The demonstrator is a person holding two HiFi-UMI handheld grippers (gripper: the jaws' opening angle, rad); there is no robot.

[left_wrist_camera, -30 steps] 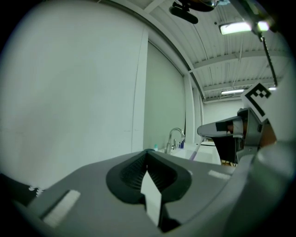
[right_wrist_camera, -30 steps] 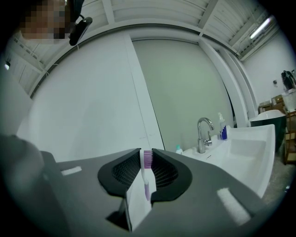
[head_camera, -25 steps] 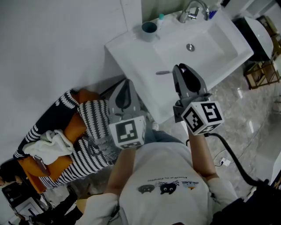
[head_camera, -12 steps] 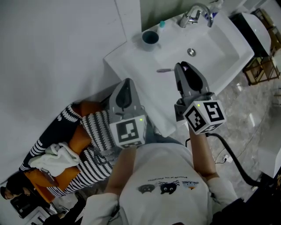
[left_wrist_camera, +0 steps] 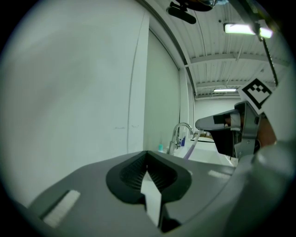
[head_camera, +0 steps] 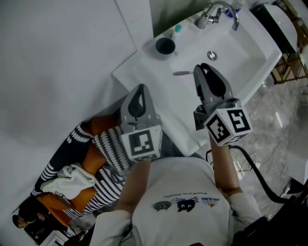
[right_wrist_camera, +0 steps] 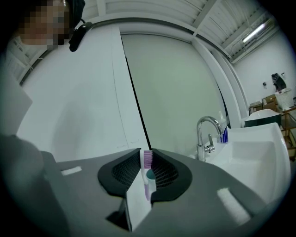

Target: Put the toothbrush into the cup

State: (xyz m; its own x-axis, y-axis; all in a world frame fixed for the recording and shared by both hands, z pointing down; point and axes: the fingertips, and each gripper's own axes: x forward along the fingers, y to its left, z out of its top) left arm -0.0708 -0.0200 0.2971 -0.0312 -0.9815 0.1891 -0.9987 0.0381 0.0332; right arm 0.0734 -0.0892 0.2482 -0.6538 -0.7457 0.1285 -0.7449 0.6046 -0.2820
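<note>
Now right tongs [head_camera: 205,68] clamped on toothbrush [right_wrist_camera: 148,159]; left tongs [left_wrist_camera: 148,159] closed, empty.

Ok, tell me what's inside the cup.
Nothing shows inside the cup: only its dark hollow, whose bottom is in shadow. The toothbrush is outside, in the right gripper.

A white washbasin [head_camera: 144,72] carries a dark teal cup [head_camera: 165,46] upright at its back left corner, with what looks like a small teal-capped bottle [head_camera: 177,29] just beside it. A chrome tap [head_camera: 214,13] stands behind the bowl, above the drain [head_camera: 211,55].
</note>
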